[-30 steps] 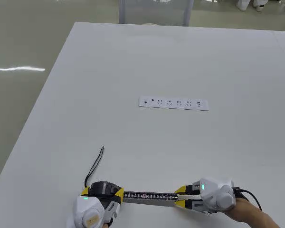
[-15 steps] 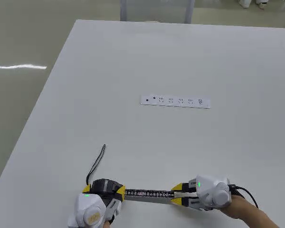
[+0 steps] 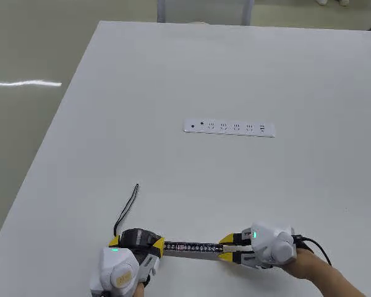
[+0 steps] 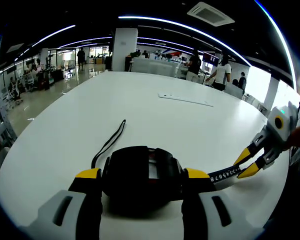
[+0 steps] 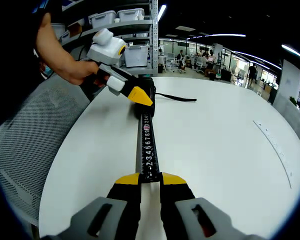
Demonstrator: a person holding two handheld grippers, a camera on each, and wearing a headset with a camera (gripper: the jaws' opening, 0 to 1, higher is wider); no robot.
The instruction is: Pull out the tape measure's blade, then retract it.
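Note:
A black tape measure point(image 3: 140, 239) rests near the table's front edge, its case point(image 4: 141, 172) clamped between the yellow-tipped jaws of my left gripper point(image 3: 138, 244). Its black wrist strap point(image 3: 126, 209) trails away across the table. The blade point(image 3: 191, 248) is drawn out to the right, lying flat with printed numbers point(image 5: 147, 145) showing. My right gripper point(image 3: 226, 252) is shut on the blade's end point(image 5: 150, 176). In the right gripper view the left gripper point(image 5: 135, 93) and case sit at the far end of the blade.
A white power strip point(image 3: 229, 127) lies flat in the middle of the white table point(image 3: 235, 74). A grey mesh chair point(image 5: 30, 150) stands beside the table's edge near the person. Shelving with bins and several people stand far off.
The right gripper, still shut on the blade's end, has moved left toward the case, so the exposed blade is shorter. The head camera has tilted slightly.

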